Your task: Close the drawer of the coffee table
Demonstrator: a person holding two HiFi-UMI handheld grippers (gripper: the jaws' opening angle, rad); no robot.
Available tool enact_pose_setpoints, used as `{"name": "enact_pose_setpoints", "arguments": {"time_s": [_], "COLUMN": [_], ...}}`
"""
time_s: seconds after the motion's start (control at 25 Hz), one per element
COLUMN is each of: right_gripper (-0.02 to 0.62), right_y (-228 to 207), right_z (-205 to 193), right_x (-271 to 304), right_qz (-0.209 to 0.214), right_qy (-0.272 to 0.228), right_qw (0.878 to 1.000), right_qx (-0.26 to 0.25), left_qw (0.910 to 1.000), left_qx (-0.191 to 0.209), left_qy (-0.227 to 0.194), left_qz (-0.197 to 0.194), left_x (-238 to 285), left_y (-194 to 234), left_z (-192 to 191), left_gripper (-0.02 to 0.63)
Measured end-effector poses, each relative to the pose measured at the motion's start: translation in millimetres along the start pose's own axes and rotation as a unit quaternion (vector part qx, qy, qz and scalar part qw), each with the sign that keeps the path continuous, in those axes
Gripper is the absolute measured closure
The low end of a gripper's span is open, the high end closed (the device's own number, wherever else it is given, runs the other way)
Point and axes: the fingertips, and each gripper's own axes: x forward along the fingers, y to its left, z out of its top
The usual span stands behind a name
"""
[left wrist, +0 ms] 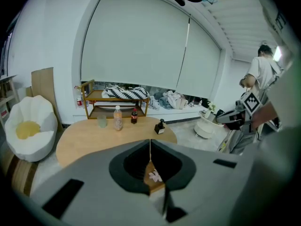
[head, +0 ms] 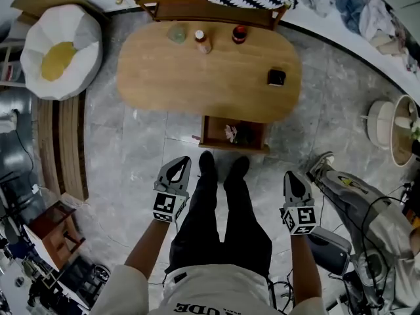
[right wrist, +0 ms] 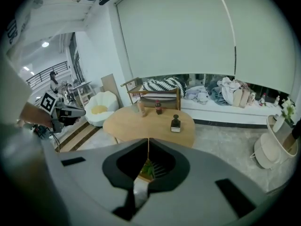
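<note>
Though the head view takes in the whole oval tabletop (head: 197,84) from above, with the drawer (head: 235,135) pulled out from its near edge just ahead of the person's shoes (head: 207,164), it shows the left gripper (head: 182,163) and right gripper (head: 293,177) only from behind. They sit either side of the legs (head: 223,222), short of the drawer. Each gripper view settles what that one cannot. The left fingers (left wrist: 94,173) meet along one thin seam with nothing between them, and the right fingers (right wrist: 211,173) are pressed together the same way, empty.

Through the dark hollow under each seam only a sliver of the drawer shows, the rest hidden behind the fingers. There is something pale pink in the left gripper view and something green in the right; what these are I cannot tell.

On the tabletop stand a glass (head: 176,33), a bottle (head: 202,41), a dark bottle (head: 239,35) and, apart from them, a small black bottle (head: 276,77). A white chair (head: 60,51) sits to the left. A wooden rack (head: 210,8) stands behind, cut off at the top.
</note>
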Motion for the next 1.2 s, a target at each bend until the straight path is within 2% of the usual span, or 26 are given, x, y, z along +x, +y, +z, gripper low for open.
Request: {"name": "enact_pose_setpoints", "arguments": {"time_s": [0.16, 0.32, 0.48, 0.96, 1.08, 1.2], "right_gripper": [0.575, 0.574, 0.574, 0.571, 0.526, 0.515], "right_y": [-9, -24, -17, -19, -24, -27], "right_z": [-23, -47, -80, -163, -184, -212], "right_x": [19, 44, 69, 138, 151, 165], "right_qz": [-0.017, -0.043, -0.037, -0.020, -0.024, -0.026], "right_qy": [0.011, 0.016, 0.026, 0.066, 0.078, 0.089], "right_qw": [1.000, 0.999, 0.998, 0.998, 0.997, 0.996], "right_qx": [0.009, 0.028, 0.041, 0.006, 0.008, 0.009], "left_qw": [0.9999, 0.9998, 0.9997, 0.9983, 0.9973, 0.9960], "left_qx": [-0.002, -0.014, -0.013, -0.012, -0.015, -0.010], "left_qy": [0.016, 0.012, 0.020, 0.056, 0.067, 0.078], "left_qz": [0.002, 0.007, 0.003, -0.010, -0.025, -0.042], "left_x": [14, 35, 52, 95, 105, 116], "left_y": [4, 8, 7, 28, 30, 27], "left_z": [-29, -52, -83, -186, -209, -234], "left_gripper": [0.584, 0.584, 0.584, 0.583, 0.583, 0.581]}}
